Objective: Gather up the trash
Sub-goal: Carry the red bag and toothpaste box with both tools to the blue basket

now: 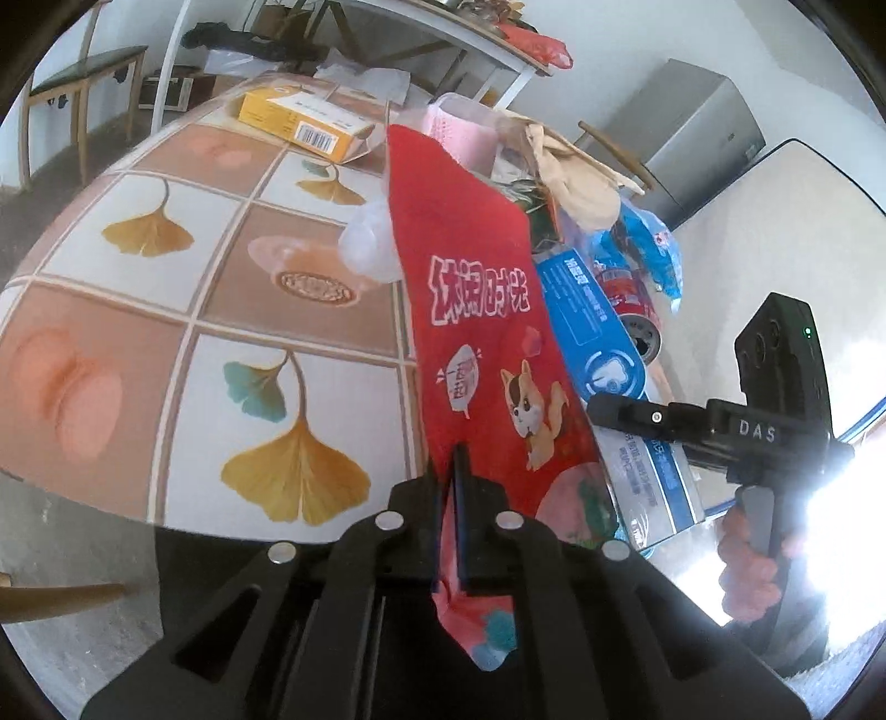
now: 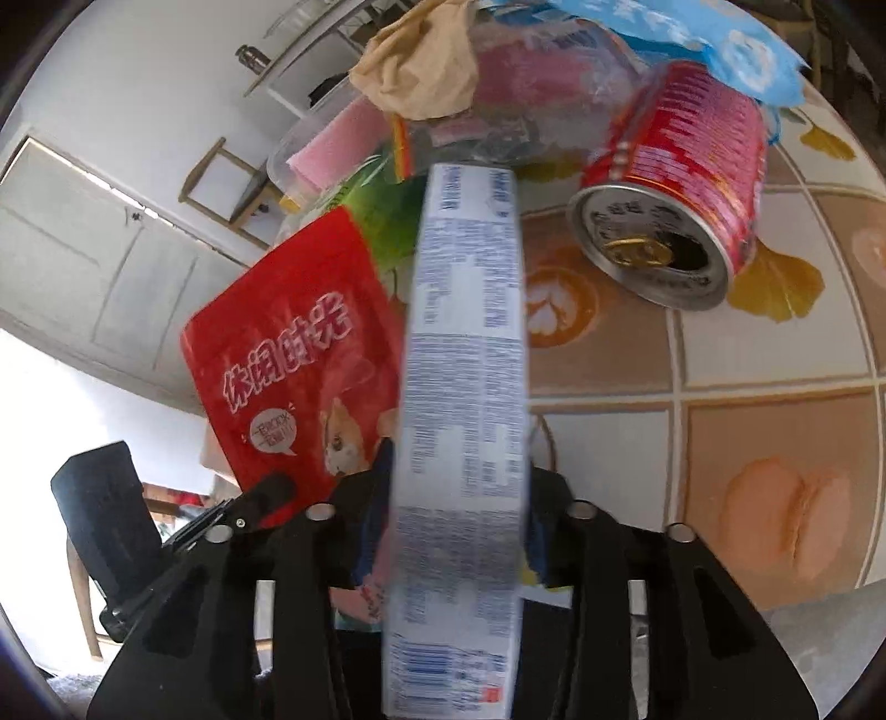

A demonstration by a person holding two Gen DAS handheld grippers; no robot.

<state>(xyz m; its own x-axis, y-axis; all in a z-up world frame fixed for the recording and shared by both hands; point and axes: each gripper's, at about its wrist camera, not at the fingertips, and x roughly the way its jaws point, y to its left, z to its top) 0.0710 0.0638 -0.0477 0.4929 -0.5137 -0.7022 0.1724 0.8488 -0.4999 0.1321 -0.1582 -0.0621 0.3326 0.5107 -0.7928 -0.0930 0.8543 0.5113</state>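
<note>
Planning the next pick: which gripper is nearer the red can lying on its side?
Right. The right gripper, with the white-and-blue box between its fingers, sits just short of the red can; the left gripper, clamping the red snack bag, is farther off.

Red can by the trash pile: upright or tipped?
Tipped. The red can lies on its side on the tablecloth, opened end facing the right wrist camera.

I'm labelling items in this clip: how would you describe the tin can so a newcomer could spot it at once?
Start at the table with its ginkgo-leaf tile cloth, then go to the trash heap at its edge. The tin can lies on its side there, just under a blue plastic wrapper. It is the only round metal thing: red printed wall, silver open end with a bent pull tab.
</note>
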